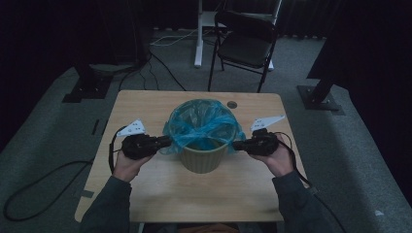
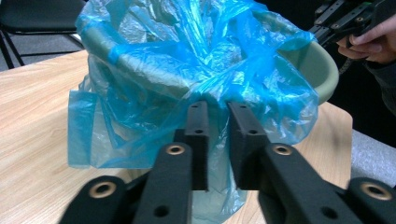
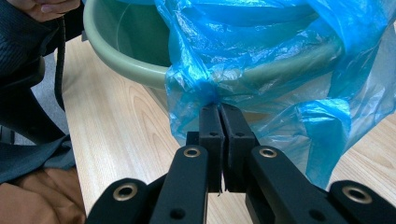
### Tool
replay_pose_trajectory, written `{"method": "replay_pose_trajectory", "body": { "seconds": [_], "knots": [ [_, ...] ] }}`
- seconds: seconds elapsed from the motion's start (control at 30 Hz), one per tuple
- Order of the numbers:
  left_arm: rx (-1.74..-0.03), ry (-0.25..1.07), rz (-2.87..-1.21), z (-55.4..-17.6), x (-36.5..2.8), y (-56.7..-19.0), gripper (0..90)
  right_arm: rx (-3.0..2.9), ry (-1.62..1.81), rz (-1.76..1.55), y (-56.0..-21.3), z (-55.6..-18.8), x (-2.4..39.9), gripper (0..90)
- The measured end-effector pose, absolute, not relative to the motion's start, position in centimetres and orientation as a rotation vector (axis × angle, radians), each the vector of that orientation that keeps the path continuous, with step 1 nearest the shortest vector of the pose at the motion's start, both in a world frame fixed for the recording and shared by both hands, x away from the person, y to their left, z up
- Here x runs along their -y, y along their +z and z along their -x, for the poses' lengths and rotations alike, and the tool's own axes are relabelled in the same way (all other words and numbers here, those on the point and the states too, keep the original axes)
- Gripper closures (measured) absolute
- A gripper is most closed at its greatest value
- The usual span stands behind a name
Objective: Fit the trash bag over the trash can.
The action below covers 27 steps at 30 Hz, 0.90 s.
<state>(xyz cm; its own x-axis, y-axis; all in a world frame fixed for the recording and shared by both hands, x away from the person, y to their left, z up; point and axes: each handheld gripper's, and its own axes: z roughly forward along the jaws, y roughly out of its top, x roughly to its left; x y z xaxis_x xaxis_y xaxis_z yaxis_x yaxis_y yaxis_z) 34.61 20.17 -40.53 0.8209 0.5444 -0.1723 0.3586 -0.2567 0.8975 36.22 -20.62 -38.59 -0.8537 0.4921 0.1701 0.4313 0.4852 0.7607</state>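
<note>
A pale green bin (image 1: pixel 204 160) stands mid-table, lined with a blue plastic bag (image 1: pixel 204 124) whose edge drapes over the rim. My left gripper (image 1: pixel 167 141) is at the bin's left side. In the left gripper view its jaws (image 2: pixel 218 108) stand a narrow gap apart with the bag's film (image 2: pixel 187 60) hanging between them, below the rim (image 2: pixel 322 70). My right gripper (image 1: pixel 236 144) is at the bin's right side. In the right gripper view it (image 3: pixel 219 108) is shut on a bunched fold of the bag (image 3: pixel 261 42) just under the rim (image 3: pixel 126 51).
The wooden table (image 1: pixel 160 194) has bare room in front of the bin and a small round hole (image 1: pixel 232 104) behind it. A black folding chair (image 1: pixel 245 41) and a white post (image 1: pixel 198 34) stand beyond the table. Cables lie on the grey carpet at left.
</note>
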Motion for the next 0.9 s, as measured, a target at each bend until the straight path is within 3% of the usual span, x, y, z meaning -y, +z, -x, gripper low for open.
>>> {"method": "replay_pose_trajectory", "body": {
  "seconds": [0.17,0.5,0.7,0.9],
  "knots": [
    [-0.678,0.213,-1.884,-34.3,-20.0,-40.5,88.2,-2.640,1.330,-0.824,-38.5,-36.1,20.8,88.4],
    [-0.647,0.226,-1.896,-33.1,-19.5,-40.1,88.6,-2.637,1.335,-0.808,-38.2,-35.6,21.1,87.6],
    [-0.635,0.224,-1.904,-32.7,-19.2,-40.2,88.6,-2.597,1.414,-0.803,-37.6,-35.6,21.3,68.3],
    [-0.626,0.220,-1.909,-32.4,-18.9,-40.2,88.6,-2.575,1.420,-0.797,-37.4,-35.7,21.0,61.5]
  ]
}}
